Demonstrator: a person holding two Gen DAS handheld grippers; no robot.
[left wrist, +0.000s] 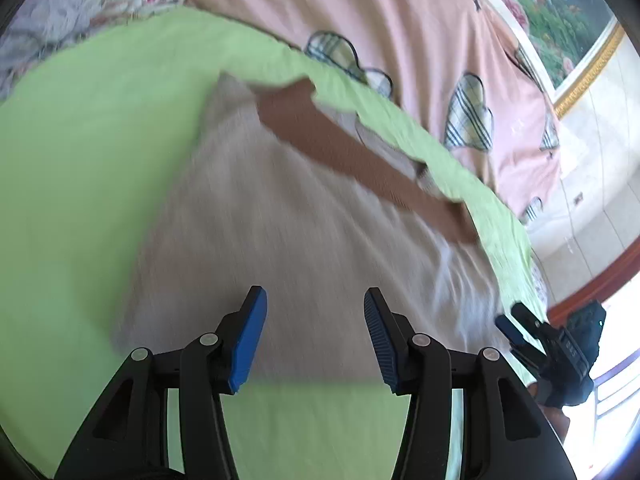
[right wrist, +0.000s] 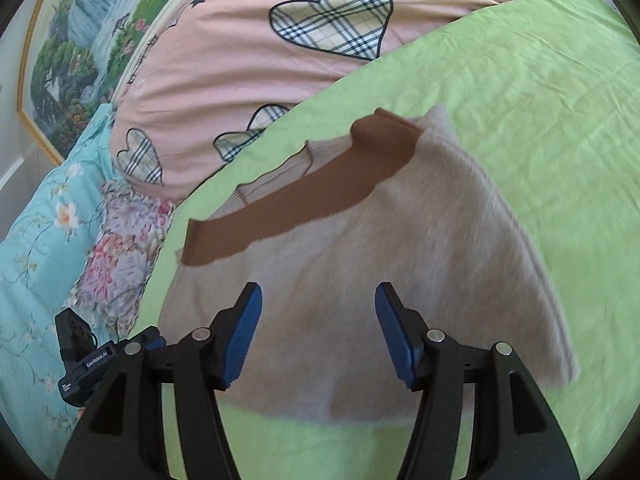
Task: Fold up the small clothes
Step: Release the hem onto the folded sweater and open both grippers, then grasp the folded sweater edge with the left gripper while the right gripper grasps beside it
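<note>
A small beige knit garment [left wrist: 304, 216] [right wrist: 384, 264] with a brown ribbed band [left wrist: 360, 160] [right wrist: 304, 196] along its far edge lies on a light green sheet [left wrist: 80, 160] [right wrist: 540, 100]. The picture of it is blurred. My left gripper [left wrist: 316, 312] hovers over the garment's near part, jaws apart, with nothing between the blue pads [left wrist: 248, 344]. My right gripper [right wrist: 318, 308] stands the same way over the garment's near edge, jaws apart and nothing held. The right gripper's tip [left wrist: 516, 328] shows at the right edge of the left wrist view. The left gripper's body [right wrist: 88, 364] shows at the lower left of the right wrist view.
A pink duvet [left wrist: 420, 40] [right wrist: 240, 60] with plaid hearts lies beyond the green sheet. Floral bedding [left wrist: 60, 12] [right wrist: 116, 248] and a turquoise flowered cover [right wrist: 36, 260] lie alongside. A framed landscape picture [left wrist: 560, 8] [right wrist: 80, 60] hangs on the wall behind.
</note>
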